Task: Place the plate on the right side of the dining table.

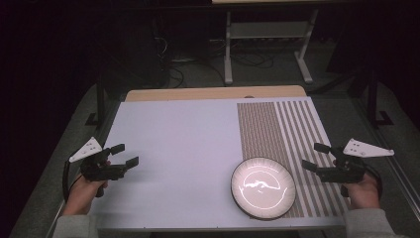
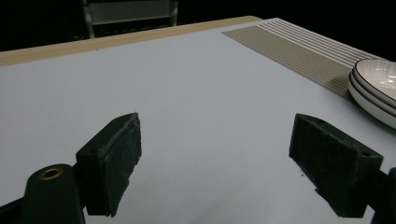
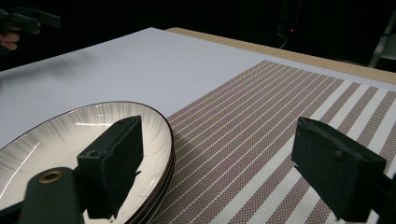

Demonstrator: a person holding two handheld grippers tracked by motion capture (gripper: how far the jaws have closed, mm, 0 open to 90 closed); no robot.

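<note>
Overhead plus two low gripper views

We look along the right gripper (image 3: 224, 172), its two black jaws wide apart with nothing between them. Plates (image 3: 70, 140), stacked, white with a dark rim, sit low left, their edge lying on a striped brown-and-white placemat (image 3: 280, 98). Beyond spreads the pale table (image 3: 140, 60). The left gripper (image 3: 28, 18) shows far off, top left.
</note>
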